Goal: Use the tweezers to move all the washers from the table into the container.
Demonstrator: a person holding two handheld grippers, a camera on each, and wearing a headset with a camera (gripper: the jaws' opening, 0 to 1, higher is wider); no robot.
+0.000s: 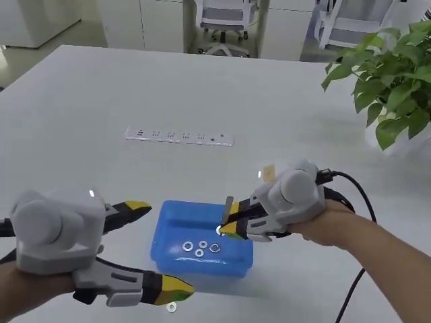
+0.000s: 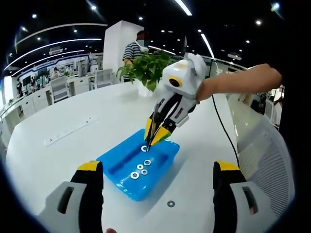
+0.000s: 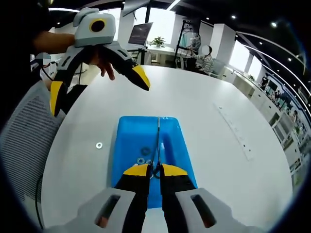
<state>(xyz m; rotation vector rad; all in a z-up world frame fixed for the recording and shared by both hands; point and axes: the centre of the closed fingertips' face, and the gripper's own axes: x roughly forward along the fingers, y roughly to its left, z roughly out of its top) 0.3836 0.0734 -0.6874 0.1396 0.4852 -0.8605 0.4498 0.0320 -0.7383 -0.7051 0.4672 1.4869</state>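
Left gripper (image 1: 168,247) is right up close, fingers spread wide, nothing in them. One loose washer (image 1: 172,307) sits on the counter (image 1: 81,101) just by the blue container (image 1: 168,210), with four washers (image 1: 200,247) inside. Right gripper (image 1: 230,227) fingers are clamped on the tweezers (image 1: 227,207) over it.

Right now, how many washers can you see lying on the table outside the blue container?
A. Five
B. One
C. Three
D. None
B: a single washer lies on the white table just outside the blue container; the others are inside it or at the tip of the tweezers.
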